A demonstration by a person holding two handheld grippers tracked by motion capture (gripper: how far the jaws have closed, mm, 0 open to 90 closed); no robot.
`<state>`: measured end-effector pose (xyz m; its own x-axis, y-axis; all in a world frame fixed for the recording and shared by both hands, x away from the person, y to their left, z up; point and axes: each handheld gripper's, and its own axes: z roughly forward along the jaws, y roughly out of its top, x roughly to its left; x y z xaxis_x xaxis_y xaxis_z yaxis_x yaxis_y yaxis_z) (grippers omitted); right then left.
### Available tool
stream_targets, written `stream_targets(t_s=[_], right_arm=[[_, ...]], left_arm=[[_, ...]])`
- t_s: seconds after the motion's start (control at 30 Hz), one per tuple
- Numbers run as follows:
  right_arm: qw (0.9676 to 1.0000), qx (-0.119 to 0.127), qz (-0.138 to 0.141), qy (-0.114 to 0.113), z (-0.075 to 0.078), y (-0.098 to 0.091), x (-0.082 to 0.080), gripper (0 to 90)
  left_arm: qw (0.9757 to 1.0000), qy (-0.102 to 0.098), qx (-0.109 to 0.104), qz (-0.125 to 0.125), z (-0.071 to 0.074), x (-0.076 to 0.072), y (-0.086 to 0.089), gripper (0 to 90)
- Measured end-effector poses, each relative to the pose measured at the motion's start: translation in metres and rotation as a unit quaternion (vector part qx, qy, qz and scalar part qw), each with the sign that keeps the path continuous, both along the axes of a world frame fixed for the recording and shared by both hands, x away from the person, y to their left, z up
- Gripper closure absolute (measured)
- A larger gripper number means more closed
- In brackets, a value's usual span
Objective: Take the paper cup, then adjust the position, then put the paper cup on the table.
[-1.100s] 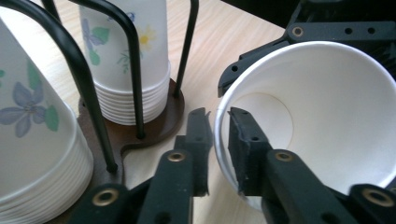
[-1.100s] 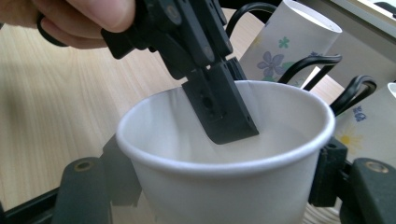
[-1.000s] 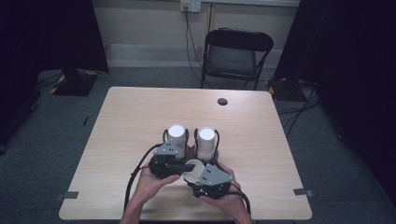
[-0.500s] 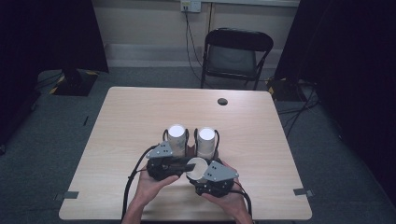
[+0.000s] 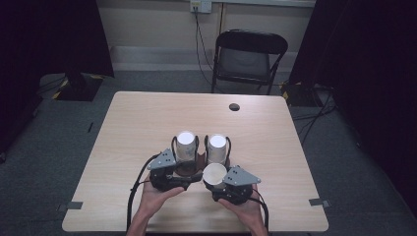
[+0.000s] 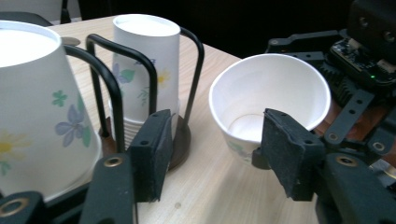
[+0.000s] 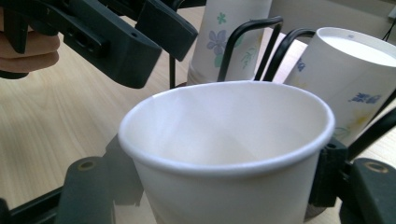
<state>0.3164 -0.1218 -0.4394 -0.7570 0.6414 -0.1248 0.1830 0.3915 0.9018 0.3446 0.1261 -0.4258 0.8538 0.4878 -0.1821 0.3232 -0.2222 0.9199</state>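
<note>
A white paper cup (image 5: 214,172) with a flower print stands upright, mouth up, and my right gripper (image 5: 215,178) is shut on it. In the right gripper view the cup (image 7: 224,154) sits between the jaws. My left gripper (image 5: 191,173) is open just left of it; in the left gripper view the cup (image 6: 271,93) lies beyond the spread jaws of my left gripper (image 6: 219,156). Two stacks of upturned cups, left stack (image 5: 186,145) and right stack (image 5: 217,147), stand in a black wire holder (image 6: 184,140) right behind both grippers.
The wooden table (image 5: 128,128) has bare room on every side of the holder. A small dark round hole (image 5: 234,106) sits near the far edge. A black folding chair (image 5: 246,59) stands behind the table.
My right gripper has drifted slightly right and forward with the cup, whose open mouth now shows more fully from above. The left gripper has barely moved.
</note>
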Motion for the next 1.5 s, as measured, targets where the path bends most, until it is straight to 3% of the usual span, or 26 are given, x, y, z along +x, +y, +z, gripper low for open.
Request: stream_targets(t_s=[0.1, 0.37, 0.7, 0.8, 0.87, 1.03, 1.1, 1.2, 1.5], right_arm=[[1.0000, 0.004, -0.006, 0.001, 0.000, -0.003, 0.000, 30.4], [0.9996, 0.015, -0.024, 0.001, -0.002, -0.015, 0.000, 30.5], [0.9981, 0.035, -0.050, 0.002, 0.000, -0.030, 0.003, 30.7], [0.9976, 0.042, -0.055, 0.005, 0.000, -0.035, 0.004, 31.0], [0.9971, 0.049, -0.057, 0.009, 0.001, -0.039, 0.004, 31.1], [0.9957, 0.059, -0.071, 0.010, 0.002, -0.048, 0.006, 31.1], [0.9951, 0.063, -0.075, 0.009, 0.003, -0.051, 0.006, 31.2], [0.9943, 0.068, -0.082, 0.009, 0.003, -0.055, 0.008, 31.2], [0.9910, 0.078, -0.109, 0.003, 0.007, -0.070, 0.013, 31.1]], left_arm=[[0.9998, -0.014, -0.001, 0.011, 0.000, -0.002, 0.002, 41.0], [0.9989, -0.022, 0.011, 0.041, -0.003, -0.003, 0.008, 36.5], [0.9957, -0.029, 0.017, 0.086, -0.007, -0.004, 0.023, 32.0], [0.9955, -0.020, 0.003, 0.093, -0.009, -0.003, 0.027, 31.6], [0.9938, -0.024, 0.017, 0.107, -0.011, -0.003, 0.030, 30.7], [0.9940, -0.028, 0.004, 0.105, -0.018, -0.004, 0.035, 28.6], [0.9930, -0.035, 0.017, 0.111, -0.016, -0.007, 0.037, 26.6], [0.9935, -0.037, 0.014, 0.107, -0.015, -0.010, 0.040, 26.4], [0.9908, -0.031, 0.005, 0.132, -0.027, -0.014, 0.060, 23.0]])
